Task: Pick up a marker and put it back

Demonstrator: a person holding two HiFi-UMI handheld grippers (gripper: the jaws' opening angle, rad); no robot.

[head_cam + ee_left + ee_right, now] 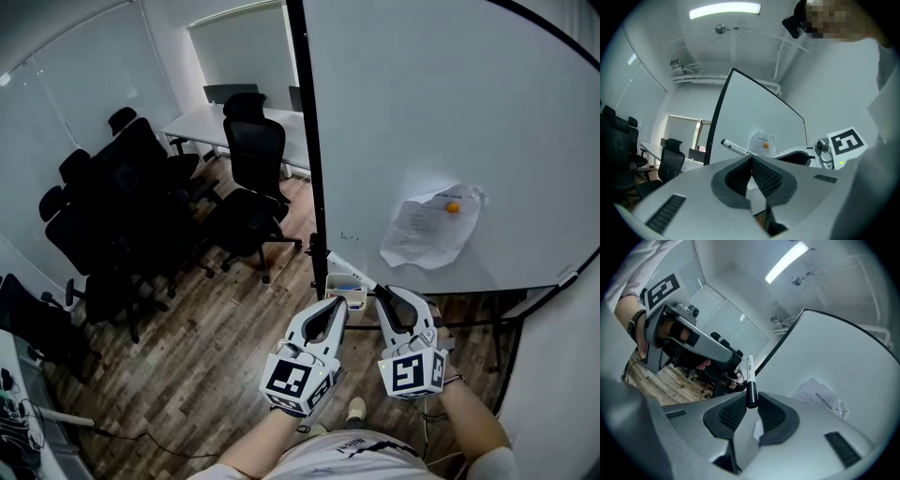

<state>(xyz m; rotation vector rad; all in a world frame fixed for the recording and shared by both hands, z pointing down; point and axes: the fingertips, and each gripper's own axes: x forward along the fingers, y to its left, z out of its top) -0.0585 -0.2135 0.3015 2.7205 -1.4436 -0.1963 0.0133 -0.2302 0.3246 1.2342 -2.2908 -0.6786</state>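
Marker (750, 380): dark end clamped between the jaws of the right gripper (751, 402), held clear of the whiteboard (834, 357).
Left gripper (751, 160): jaws closed together, nothing held.
Office chairs (248, 178): shown fully in the head view only.
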